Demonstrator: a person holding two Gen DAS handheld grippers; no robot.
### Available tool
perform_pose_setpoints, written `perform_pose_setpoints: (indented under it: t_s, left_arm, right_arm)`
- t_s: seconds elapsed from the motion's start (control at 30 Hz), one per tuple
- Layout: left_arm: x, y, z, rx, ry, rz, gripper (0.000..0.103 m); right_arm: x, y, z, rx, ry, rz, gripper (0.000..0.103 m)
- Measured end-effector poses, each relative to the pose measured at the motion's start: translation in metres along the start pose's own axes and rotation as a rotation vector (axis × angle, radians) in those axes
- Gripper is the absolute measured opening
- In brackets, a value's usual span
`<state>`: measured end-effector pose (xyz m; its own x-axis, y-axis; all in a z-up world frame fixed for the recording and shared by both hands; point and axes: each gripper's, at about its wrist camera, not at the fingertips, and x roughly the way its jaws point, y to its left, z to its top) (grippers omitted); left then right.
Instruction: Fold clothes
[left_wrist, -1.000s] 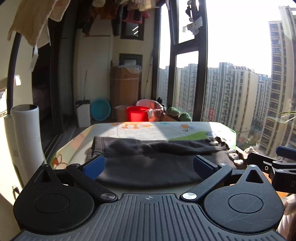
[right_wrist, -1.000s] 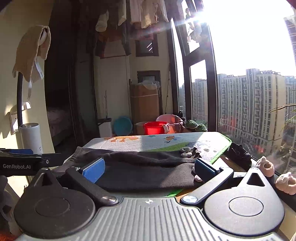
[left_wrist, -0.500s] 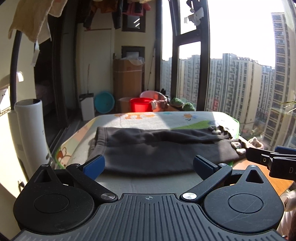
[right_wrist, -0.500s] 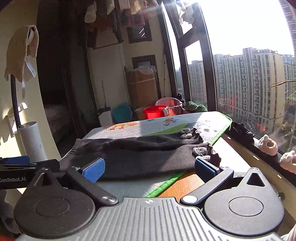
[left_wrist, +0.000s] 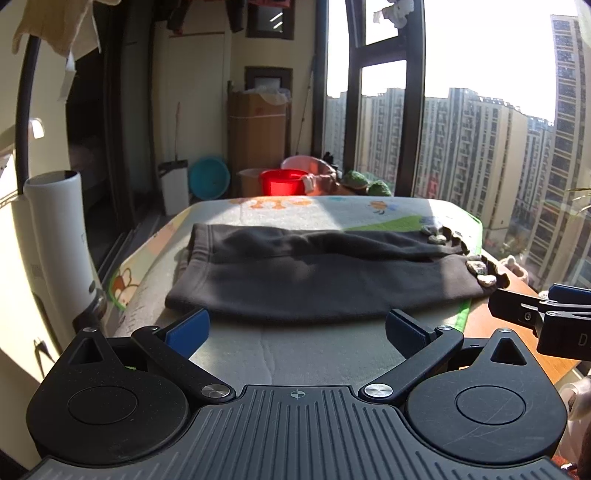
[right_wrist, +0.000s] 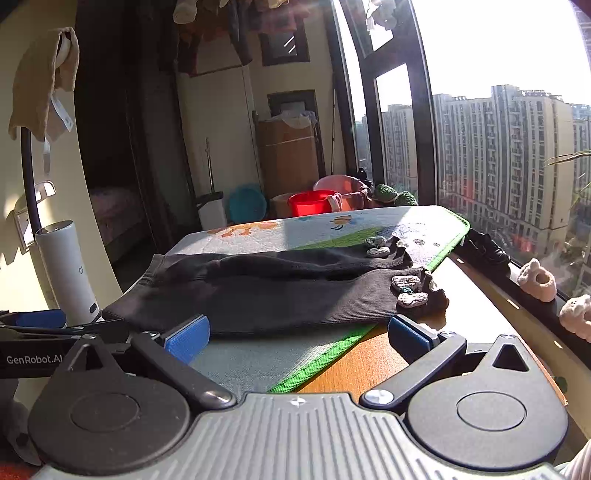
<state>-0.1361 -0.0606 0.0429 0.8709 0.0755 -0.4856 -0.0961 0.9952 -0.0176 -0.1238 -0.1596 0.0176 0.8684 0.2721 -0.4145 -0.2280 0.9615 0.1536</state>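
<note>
Across the middle of both frames, dark folded trousers (left_wrist: 325, 280) lie on a cartoon-print mat (left_wrist: 317, 210). Left gripper (left_wrist: 295, 328) and right gripper (right_wrist: 297, 332): jaws apart, holding nothing.

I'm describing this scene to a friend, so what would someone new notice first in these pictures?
Probably the dark garment, lying folded across the cartoon-print mat with small decorations at its right end. Behind it, a tall window shows sunlit apartment towers, and a red bucket glows on the floor beyond the mat. Both the left gripper and right gripper hang with jaws open, short of the cloth.
</note>
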Motion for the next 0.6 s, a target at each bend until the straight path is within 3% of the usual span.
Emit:
perform_pose_setpoints:
  t_s: [0.43, 0.6]
  left_arm:
    - [0.0072, 0.0008, -0.0012, -0.002, 0.066, -0.004, 0.103]
    - [0.008, 0.0081, -0.0037, -0.038, 0.088, -0.016, 0.103]
  right_arm:
    - [0.0056, 0.0021, -0.0001, -0.009, 0.108, -0.002, 0.103]
    - [0.0034, 0.0036, -0.0006, -0.014, 0.111, -0.008, 0.103]
